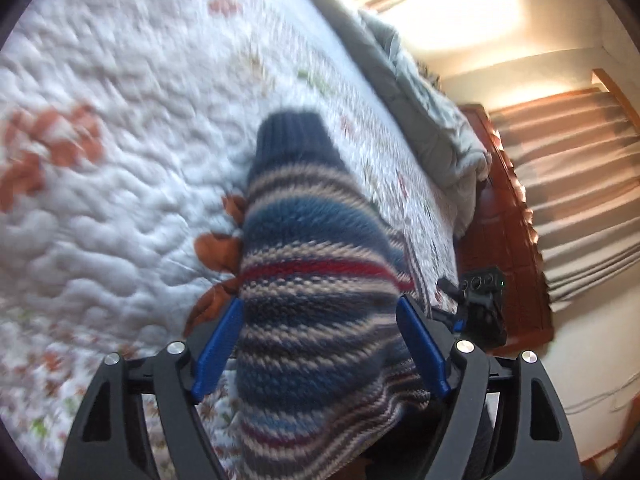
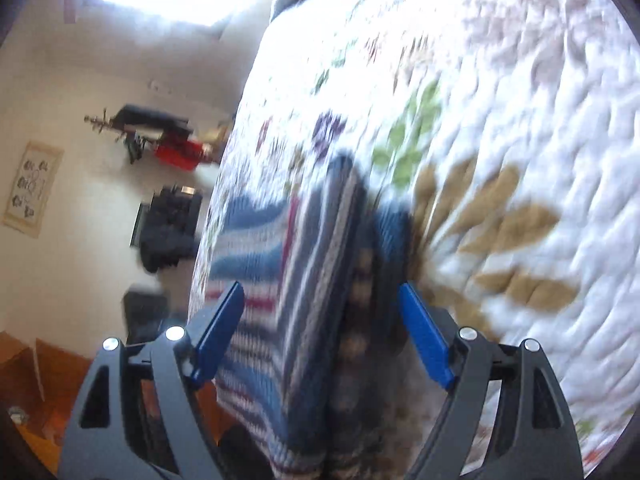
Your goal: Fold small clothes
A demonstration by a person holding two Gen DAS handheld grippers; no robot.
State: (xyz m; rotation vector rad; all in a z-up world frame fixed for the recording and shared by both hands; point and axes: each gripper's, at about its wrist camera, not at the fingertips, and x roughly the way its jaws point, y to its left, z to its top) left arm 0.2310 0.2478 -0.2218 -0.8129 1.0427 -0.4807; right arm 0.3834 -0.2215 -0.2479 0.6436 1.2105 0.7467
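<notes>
A small striped knit sweater [image 1: 312,264], blue, cream and red with a dark blue ribbed collar, lies on a white floral quilt [image 1: 120,140]. My left gripper [image 1: 320,344] is open with its blue fingers [image 1: 218,344] on either side of the sweater's body. In the right wrist view the same sweater [image 2: 304,280] is bunched and folded between the fingers of my right gripper [image 2: 320,336], which is also open. Both views are motion blurred. The other gripper shows at the bed's edge in the left wrist view [image 1: 480,304].
The quilt [image 2: 500,120] covers a bed. A grey blanket [image 1: 432,120] lies along the bed's far edge. A wooden floor [image 1: 504,220], curtains [image 1: 580,184], dark bags [image 2: 168,224] and a red box [image 2: 176,152] lie beyond the bed.
</notes>
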